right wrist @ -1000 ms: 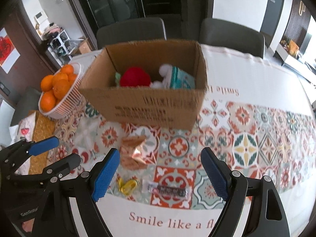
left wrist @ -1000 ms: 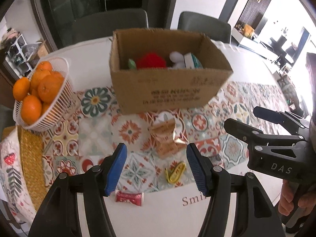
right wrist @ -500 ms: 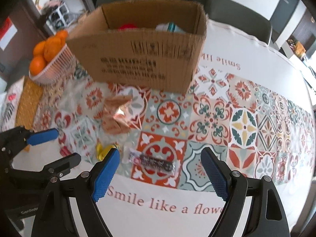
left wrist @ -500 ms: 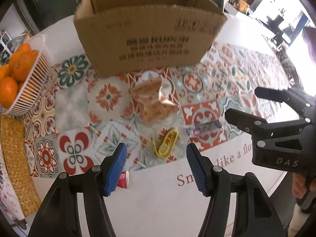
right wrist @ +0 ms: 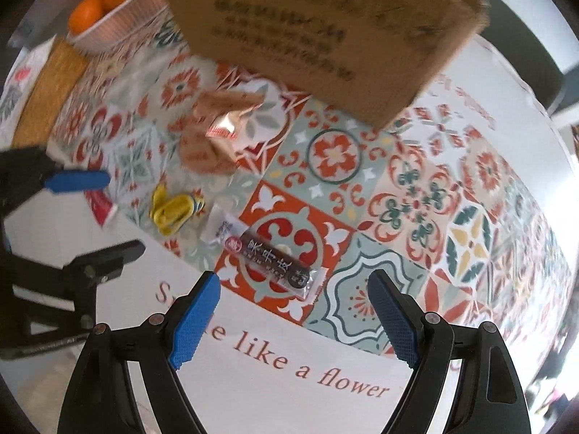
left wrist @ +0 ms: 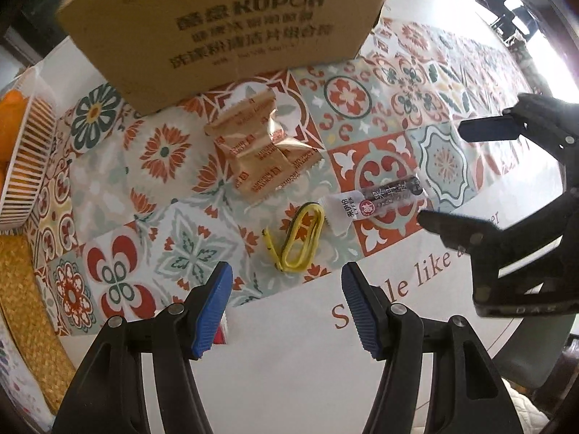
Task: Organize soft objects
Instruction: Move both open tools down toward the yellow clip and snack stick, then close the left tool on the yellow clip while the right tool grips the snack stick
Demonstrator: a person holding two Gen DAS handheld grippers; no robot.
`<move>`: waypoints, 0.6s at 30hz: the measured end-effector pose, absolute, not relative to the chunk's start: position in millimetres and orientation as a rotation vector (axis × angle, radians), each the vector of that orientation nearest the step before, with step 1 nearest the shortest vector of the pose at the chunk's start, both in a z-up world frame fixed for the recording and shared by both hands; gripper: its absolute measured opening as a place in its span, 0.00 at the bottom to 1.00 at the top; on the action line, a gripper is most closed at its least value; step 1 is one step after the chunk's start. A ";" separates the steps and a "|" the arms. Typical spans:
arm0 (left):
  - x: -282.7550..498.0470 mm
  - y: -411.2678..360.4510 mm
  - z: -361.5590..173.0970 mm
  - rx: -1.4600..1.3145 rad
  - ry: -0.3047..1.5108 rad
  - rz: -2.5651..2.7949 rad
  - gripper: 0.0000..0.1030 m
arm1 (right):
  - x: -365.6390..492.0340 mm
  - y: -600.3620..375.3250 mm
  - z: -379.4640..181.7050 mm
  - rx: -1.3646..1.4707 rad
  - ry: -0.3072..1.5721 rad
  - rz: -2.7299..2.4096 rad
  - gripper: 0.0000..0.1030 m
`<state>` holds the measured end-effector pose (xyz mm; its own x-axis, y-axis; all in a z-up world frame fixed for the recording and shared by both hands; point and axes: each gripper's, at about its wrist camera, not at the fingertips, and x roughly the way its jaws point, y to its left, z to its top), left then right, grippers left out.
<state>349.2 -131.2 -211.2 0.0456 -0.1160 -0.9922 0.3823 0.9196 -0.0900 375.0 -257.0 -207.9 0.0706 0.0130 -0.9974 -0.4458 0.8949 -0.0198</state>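
Brown corrugated cardboard forms the box [left wrist: 224, 25] at the far side of the table; "KUPOH" is printed on its near wall above rows of Chinese characters. The white tablecloth [right wrist: 289, 390] carries the red script "Smile like a flower" beside a band of patterned tiles. A dark snack bar in a clear wrapper [right wrist: 269, 258], marked with white Chinese characters and a red round seal, lies on the tiles just ahead of the right gripper [right wrist: 293, 320], whose blue pads are held wide apart with nothing between them. A yellow folded strap [left wrist: 298, 240] lies just ahead of the left gripper [left wrist: 284, 313], whose jaws are also parted and hold nothing. A heap of tan foil sachets [left wrist: 258, 152] with red printing, too small to be read, rests between the strap and the box. A small red packet [right wrist: 101, 204] is seen near the left gripper's blue pad. Oranges [right wrist: 97, 3] are held in a white slatted basket [left wrist: 25, 166] at the left.
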 end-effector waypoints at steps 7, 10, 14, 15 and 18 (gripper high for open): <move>358.1 -138.6 -226.0 0.218 1.516 -0.394 0.60 | 374.2 -252.7 -226.9 -0.447 1.485 0.491 0.80; 359.7 -141.9 -230.6 0.193 1.530 -0.406 0.60 | 371.8 -249.7 -230.0 -0.470 1.465 0.540 0.80; 362.6 -144.8 -239.9 0.186 1.550 -0.405 0.60 | 369.5 -245.2 -235.4 -0.493 1.456 0.586 0.77; 363.1 -145.1 -242.4 0.183 1.557 -0.409 0.60 | 368.7 -244.1 -236.7 -0.504 1.453 0.593 0.77; 366.1 -145.2 -248.5 0.160 1.573 -0.413 0.59 | 367.7 -240.7 -243.4 -0.540 1.446 0.612 0.74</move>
<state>366.1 -145.2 -248.5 -0.0535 -0.1519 -0.9869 0.3521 0.9220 -0.1610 367.7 -240.7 -243.4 0.0259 0.0584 -0.9980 -0.6756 0.7368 0.0256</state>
